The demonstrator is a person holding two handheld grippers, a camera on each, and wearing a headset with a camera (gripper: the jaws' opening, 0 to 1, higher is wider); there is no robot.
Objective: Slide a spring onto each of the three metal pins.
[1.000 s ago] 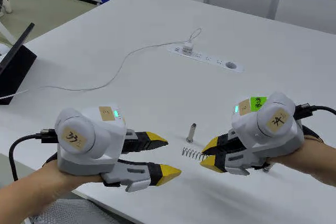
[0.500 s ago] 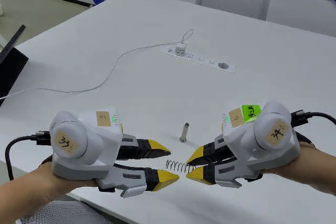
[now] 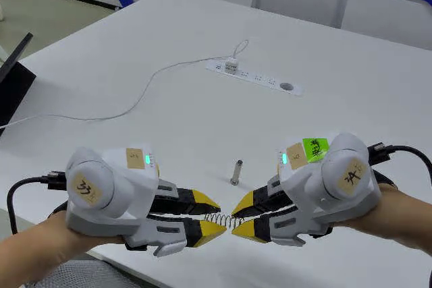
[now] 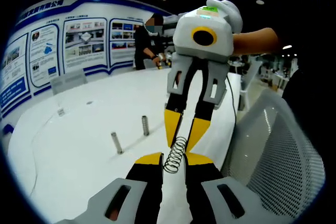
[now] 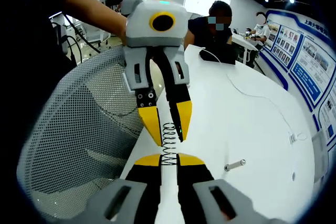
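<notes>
A small wire spring (image 3: 221,220) hangs level above the white table (image 3: 169,133), spanning the gap between my two grippers. My right gripper (image 3: 237,222) is shut on one end. The left gripper (image 3: 216,216) has its yellow-tipped jaws closed about the other end. In the left gripper view the spring (image 4: 177,151) runs from the left gripper (image 4: 173,159) up to the right gripper (image 4: 185,128). The right gripper view has the spring (image 5: 169,141) between the right gripper (image 5: 169,160) and the left gripper (image 5: 167,123). One metal pin (image 3: 236,172) stands just behind the grippers; two pins (image 4: 116,142) (image 4: 145,125) stand on the table.
A white power strip (image 3: 260,77) with a plug and a long white cable (image 3: 145,99) lies farther back. A black device (image 3: 13,75) sits at the left edge. A grey mesh chair (image 5: 79,129) is below the table's near edge. People stand in the background.
The grippers have come together. The left gripper's jaws have narrowed around the free end of the spring that the right gripper carried in from the right.
</notes>
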